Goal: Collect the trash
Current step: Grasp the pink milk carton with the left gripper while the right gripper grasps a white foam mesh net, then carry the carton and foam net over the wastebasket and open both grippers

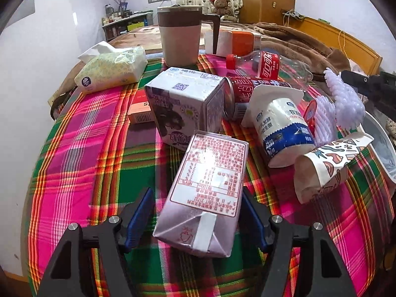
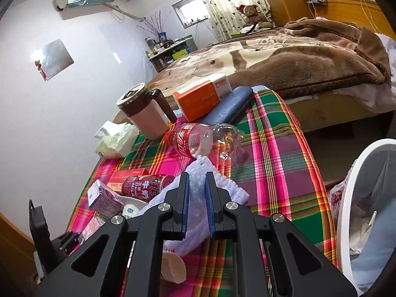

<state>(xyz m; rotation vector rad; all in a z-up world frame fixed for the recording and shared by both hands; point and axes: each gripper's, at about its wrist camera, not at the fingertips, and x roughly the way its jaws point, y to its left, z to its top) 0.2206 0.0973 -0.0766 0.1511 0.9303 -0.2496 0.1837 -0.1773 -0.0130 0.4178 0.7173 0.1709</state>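
Mid-collection: right gripper point(image 2: 197, 205) pinching white foam netting point(image 2: 217, 185) above the plaid worktop point(image 2: 272, 163); left gripper point(image 1: 198, 220) spread around a silvery milk carton point(image 1: 208, 198) (lying flat). Next, probably: carry netting to the white bin point(image 2: 356, 198), close on carton.

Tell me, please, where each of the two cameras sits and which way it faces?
Left wrist: on the left gripper, looking forward and down over the plaid table; its open fingers flank a pink carton.
Right wrist: on the right gripper, facing across the table toward the bed; its fingers pinch white foam netting.
Shared: cola bottle, mug, netting.
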